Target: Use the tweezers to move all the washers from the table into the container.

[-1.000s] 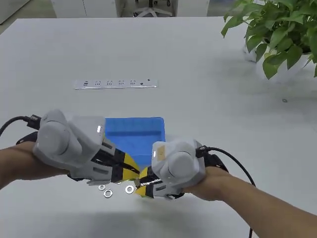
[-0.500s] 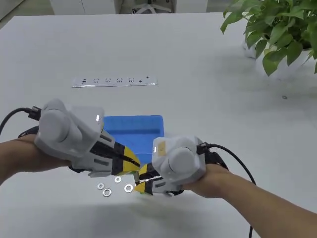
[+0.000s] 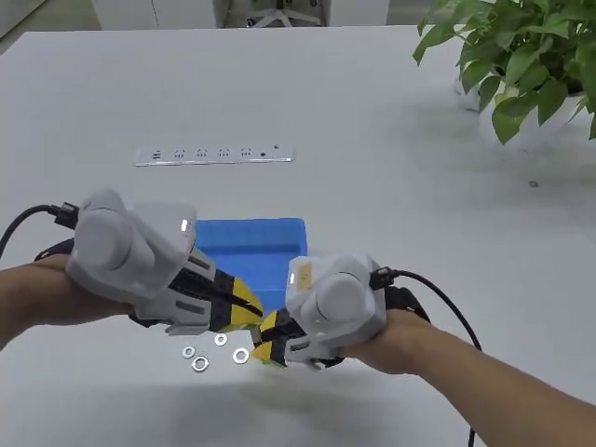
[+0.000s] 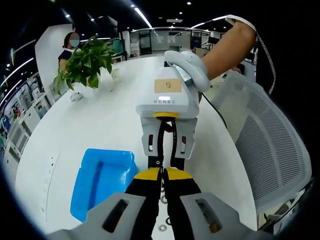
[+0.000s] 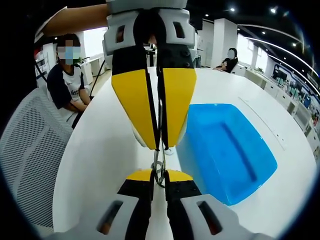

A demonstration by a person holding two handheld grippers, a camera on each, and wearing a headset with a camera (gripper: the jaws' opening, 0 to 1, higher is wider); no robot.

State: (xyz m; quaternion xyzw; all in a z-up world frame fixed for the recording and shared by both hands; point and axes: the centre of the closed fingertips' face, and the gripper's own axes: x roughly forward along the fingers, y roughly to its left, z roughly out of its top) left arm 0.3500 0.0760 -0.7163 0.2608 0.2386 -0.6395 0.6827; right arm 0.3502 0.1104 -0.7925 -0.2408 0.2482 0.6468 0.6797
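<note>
4 small flat silver metal ring washers lie loose on the white tabletop. They sit close together beside both grippers' tips, near the 1 blue rectangular plastic container but outside it. 1 pair of slim silver metal tweezers runs betw. the 2 grippers. The left gripper fingers are pressed tight on one end & the right gripper fingers pinch the other.

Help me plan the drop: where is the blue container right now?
In the head view the blue container sits on the white table at centre, between the power strip farther away and the loose washers nearer the person.
</note>
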